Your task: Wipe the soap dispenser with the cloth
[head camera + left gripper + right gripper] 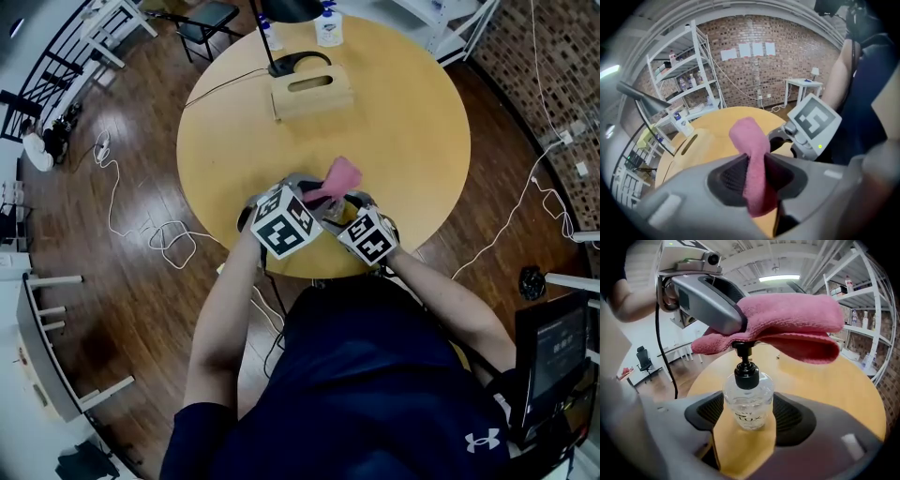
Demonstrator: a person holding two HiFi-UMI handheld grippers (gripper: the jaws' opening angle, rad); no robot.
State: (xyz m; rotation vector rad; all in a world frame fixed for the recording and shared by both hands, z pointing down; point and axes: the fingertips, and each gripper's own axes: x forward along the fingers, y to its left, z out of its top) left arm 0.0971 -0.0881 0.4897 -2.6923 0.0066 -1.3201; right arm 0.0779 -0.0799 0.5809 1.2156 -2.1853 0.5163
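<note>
The round table (pixel 412 122) fills the upper middle of the head view. Both grippers work at its near edge, just above the person's arms, and a box (pixel 311 94) and a spare bottle (pixel 329 28) stand well apart toward the top of the frame.

The left gripper (pixel 757 176) is clamped on the cloth (pixel 751 140). In its own view the pink fold stands pinched between the two dark pads and rises out of them toward centre frame. The right gripper (pixel 747 416) grips the dispenser (pixel 747 401). The clear bottle stands upright at the centre of that view, and the pads appear to press against both its sides. It is lifted off the tabletop, which shows through the gap below it.

In the right gripper view the cloth spreads across the upper half of the frame, directly over the dispenser. Its underside rests on or right at the tip of the black pump (pixel 746 373).

As a judgement, the setting-up is done: the cloth is in one claw, the dispenser is in the other, and the two have been brought together. The wiping itself looks to be at its start, on the pump top only. The collar and the clear body are uncovered, with no cloth against them, so most of the rubbing is left, and the part under the pads can only be reached after regripping. Whether the pump top is already clean cannot be told.
</note>
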